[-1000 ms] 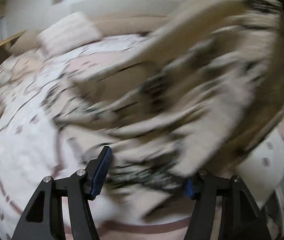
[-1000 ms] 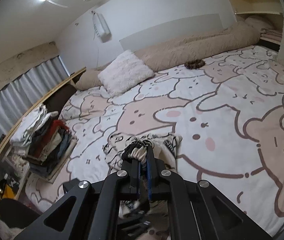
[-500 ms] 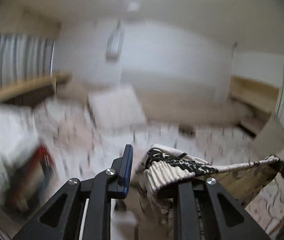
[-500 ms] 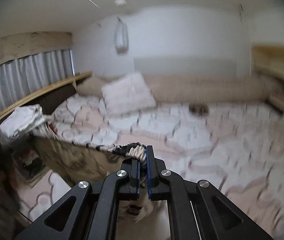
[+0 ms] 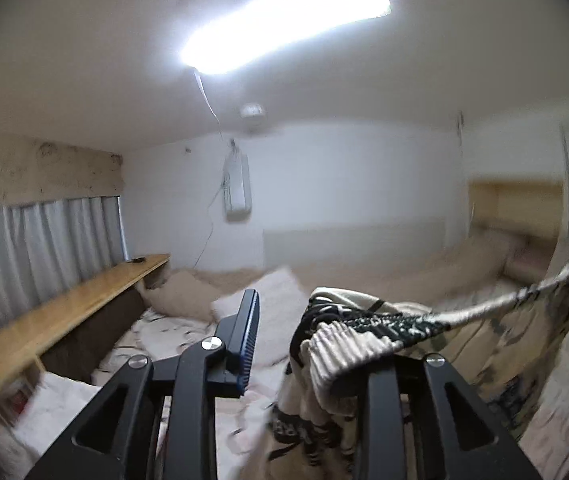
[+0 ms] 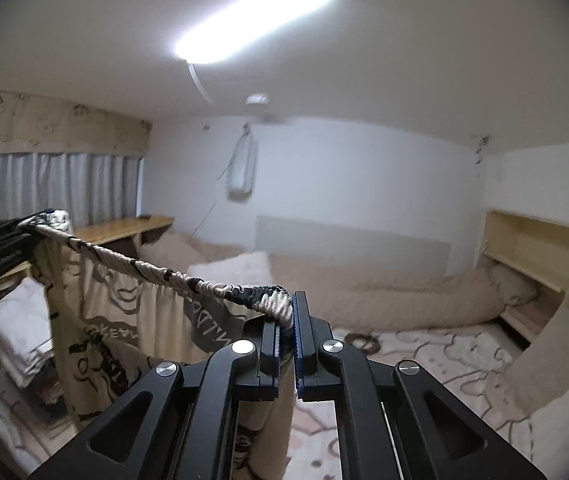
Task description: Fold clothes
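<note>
A beige garment with black print and a ribbed cream-and-black waistband (image 6: 172, 278) hangs stretched in the air between my two grippers, its body (image 6: 100, 332) drooping toward the bed. My right gripper (image 6: 286, 334) is shut on one end of the waistband. My left gripper (image 5: 304, 344) has its jaws apart, and the other end of the waistband (image 5: 348, 340) is draped over its right finger. The left gripper also shows at the left edge of the right wrist view (image 6: 0, 244).
A bed with a pink bear-print sheet (image 6: 436, 352) lies below. A white pillow (image 6: 240, 268) and a long beige bolster (image 6: 396, 296) lie along the far wall. A wooden shelf (image 5: 64, 316) and folded clothes (image 6: 24, 328) are at left.
Both grippers have risen from the bed, and the views tilted up to the ceiling. The garment came off the bed and is now pulled taut between the grippers.
</note>
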A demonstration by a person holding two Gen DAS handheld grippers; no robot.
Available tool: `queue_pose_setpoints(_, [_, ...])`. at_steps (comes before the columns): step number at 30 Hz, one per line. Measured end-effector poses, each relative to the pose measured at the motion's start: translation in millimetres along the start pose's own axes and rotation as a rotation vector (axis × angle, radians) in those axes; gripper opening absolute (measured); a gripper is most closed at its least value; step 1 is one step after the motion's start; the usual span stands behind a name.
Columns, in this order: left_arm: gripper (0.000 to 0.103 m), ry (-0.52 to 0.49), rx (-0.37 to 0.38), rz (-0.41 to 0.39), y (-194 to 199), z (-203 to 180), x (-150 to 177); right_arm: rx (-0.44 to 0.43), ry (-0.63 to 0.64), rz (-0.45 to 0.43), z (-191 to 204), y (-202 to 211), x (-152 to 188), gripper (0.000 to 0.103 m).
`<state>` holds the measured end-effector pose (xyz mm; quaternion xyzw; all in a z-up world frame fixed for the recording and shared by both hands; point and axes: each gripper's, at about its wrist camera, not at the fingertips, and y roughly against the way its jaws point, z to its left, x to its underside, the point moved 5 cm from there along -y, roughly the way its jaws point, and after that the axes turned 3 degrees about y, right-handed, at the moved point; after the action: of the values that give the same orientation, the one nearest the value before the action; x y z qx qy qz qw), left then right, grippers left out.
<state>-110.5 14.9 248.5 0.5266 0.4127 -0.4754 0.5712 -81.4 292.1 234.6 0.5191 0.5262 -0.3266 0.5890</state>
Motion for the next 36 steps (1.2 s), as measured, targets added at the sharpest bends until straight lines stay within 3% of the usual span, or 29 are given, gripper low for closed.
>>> queue_pose_setpoints(2, [0.038,-0.065,-0.016,0.077,-24,-7,20,-0.051,-0.068,0.082,-8,-20,13,0.005])
queue_pose_setpoints(4, [0.039,-0.112,-0.041,0.113,-49,-12,39,-0.041,-0.099,0.120,-15,-44,27,0.005])
queue_pose_setpoints(9, [0.039,-0.152,-0.122,0.113,-115,-22,44,0.043,-0.127,0.175,-23,-119,47,0.005])
queue_pose_setpoints(12, [0.039,-0.135,-0.124,0.047,-128,-22,14,0.072,-0.192,0.124,-40,-140,35,0.005])
queue_pose_setpoints(14, [0.039,-0.178,-0.113,0.000,-117,-28,0,0.062,-0.225,0.059,-47,-128,26,0.005])
queue_pose_setpoints(16, [0.039,-0.233,-0.093,0.009,-102,-38,9,0.055,-0.243,0.008,-51,-113,27,0.005])
queue_pose_setpoints(19, [0.039,-0.286,-0.038,0.095,-81,-50,72,0.031,-0.264,0.035,-49,-87,72,0.005])
queue_pose_setpoints(22, [0.039,-0.247,0.019,0.219,-63,-57,160,0.034,-0.310,0.155,-38,-69,167,0.005])
queue_pose_setpoints(24, [0.039,-0.168,0.043,0.369,-55,-64,242,0.051,-0.325,0.248,-29,-60,233,0.005])
queue_pose_setpoints(26, [0.039,-0.101,0.053,0.552,-50,-75,340,0.097,-0.314,0.400,-13,-56,314,0.005])
queue_pose_setpoints(29, [0.039,-0.080,0.050,0.745,-41,-98,445,0.123,-0.348,0.668,3,-53,430,0.005])
queue_pose_setpoints(30, [0.038,-0.100,0.052,0.774,-39,-106,463,0.134,-0.356,0.734,6,-50,460,0.005])
queue_pose_setpoints(32, [0.038,-0.177,0.062,0.796,-33,-125,490,0.167,-0.302,0.739,8,-43,484,0.005])
queue_pose_setpoints(34, [0.038,-0.242,0.044,0.740,-29,-133,490,0.203,-0.250,0.711,10,-36,494,0.008])
queue_pose_setpoints(35, [0.038,-0.267,0.037,0.717,-28,-136,490,0.222,-0.230,0.682,10,-34,492,0.013])
queue_pose_setpoints(36, [0.038,-0.267,0.036,0.710,-29,-135,489,0.255,-0.193,0.658,10,-32,492,0.029])
